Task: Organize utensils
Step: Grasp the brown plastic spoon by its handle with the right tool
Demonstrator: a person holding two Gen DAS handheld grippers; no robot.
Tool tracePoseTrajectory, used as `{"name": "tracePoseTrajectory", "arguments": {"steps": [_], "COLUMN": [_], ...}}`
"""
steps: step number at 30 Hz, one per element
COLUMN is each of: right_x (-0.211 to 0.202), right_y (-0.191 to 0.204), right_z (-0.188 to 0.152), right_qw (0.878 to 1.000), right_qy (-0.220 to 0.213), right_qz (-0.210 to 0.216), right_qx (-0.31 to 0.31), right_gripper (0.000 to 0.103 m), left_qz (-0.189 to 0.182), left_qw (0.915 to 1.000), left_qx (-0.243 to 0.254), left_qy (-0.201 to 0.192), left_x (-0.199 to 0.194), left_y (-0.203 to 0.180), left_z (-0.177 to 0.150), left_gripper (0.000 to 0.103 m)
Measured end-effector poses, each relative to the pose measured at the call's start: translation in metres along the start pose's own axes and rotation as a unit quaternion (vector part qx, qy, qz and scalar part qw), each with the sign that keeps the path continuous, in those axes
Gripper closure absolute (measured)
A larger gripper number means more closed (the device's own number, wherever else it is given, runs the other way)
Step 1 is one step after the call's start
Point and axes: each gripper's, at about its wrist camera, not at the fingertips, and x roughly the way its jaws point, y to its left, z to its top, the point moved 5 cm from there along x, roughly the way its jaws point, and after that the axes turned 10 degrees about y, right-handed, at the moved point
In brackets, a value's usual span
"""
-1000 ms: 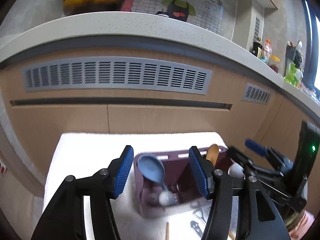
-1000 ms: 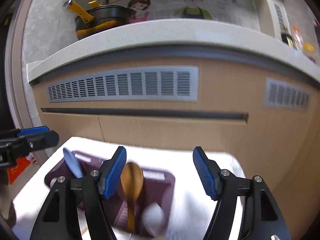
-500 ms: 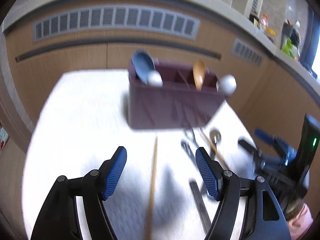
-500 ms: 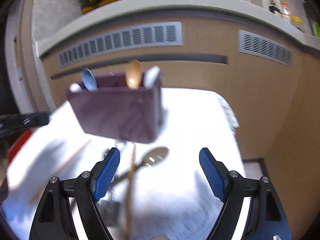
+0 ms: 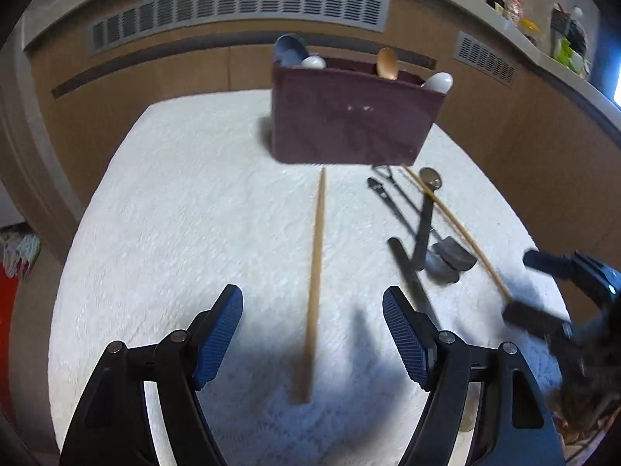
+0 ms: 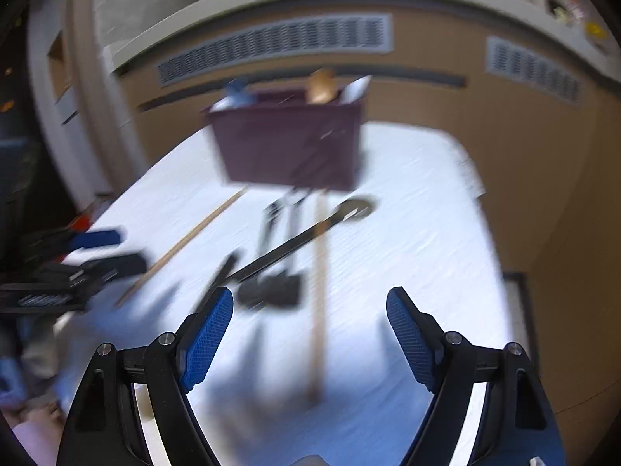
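Maroon caddy (image 5: 351, 116) now farther off; both jaws open, empty.

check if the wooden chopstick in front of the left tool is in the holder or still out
Out. The wooden chopstick lies flat on the white towel, in front of the maroon holder, between the open left tool fingers.

The whole right wrist view is smeared by motion: the maroon box (image 6: 289, 143) and the dark utensils (image 6: 271, 268) before it have no sharp edges. In the left wrist view, the box (image 5: 349, 124) hides the spoon handles inside it, and the right tongs (image 5: 551, 291) are blurred and cut off at the edge.
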Motion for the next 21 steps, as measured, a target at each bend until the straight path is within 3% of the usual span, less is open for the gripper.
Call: {"name": "tracePoseTrajectory", "arguments": {"steps": [4, 8, 9, 14, 19, 20, 21], "right_x": [0.001, 0.013, 0.018, 0.042, 0.061, 0.062, 0.061], "right_y": [0.037, 0.062, 0.066, 0.075, 0.080, 0.082, 0.084], "right_z": [-0.016, -0.021, -0.022, -0.010, 0.007, 0.009, 0.009], "right_qw": [0.997, 0.991, 0.990, 0.989, 0.987, 0.986, 0.986], "right_qy": [0.043, 0.090, 0.099, 0.118, 0.133, 0.128, 0.127], "right_qz": [0.041, 0.060, 0.062, 0.022, -0.015, -0.027, -0.035], "right_qx": [-0.051, -0.078, -0.080, -0.081, -0.089, -0.098, -0.105], "right_gripper": [0.024, 0.046, 0.047, 0.049, 0.071, 0.085, 0.092], "left_qz": [0.004, 0.010, 0.010, 0.005, 0.003, 0.003, 0.003], "left_qw": [0.9996, 0.9988, 0.9987, 0.9987, 0.9988, 0.9987, 0.9987], "left_qx": [-0.027, -0.046, -0.048, -0.049, -0.049, -0.050, -0.050], "left_qy": [0.000, -0.011, -0.012, -0.008, -0.006, -0.006, -0.006], "left_x": [-0.005, -0.015, -0.017, -0.014, -0.012, -0.012, -0.012], "left_y": [0.018, 0.030, 0.031, 0.030, 0.031, 0.031, 0.032], "left_z": [-0.008, -0.006, -0.006, -0.006, -0.007, -0.007, -0.006], "left_gripper": [0.028, 0.028, 0.028, 0.027, 0.027, 0.027, 0.027]}}
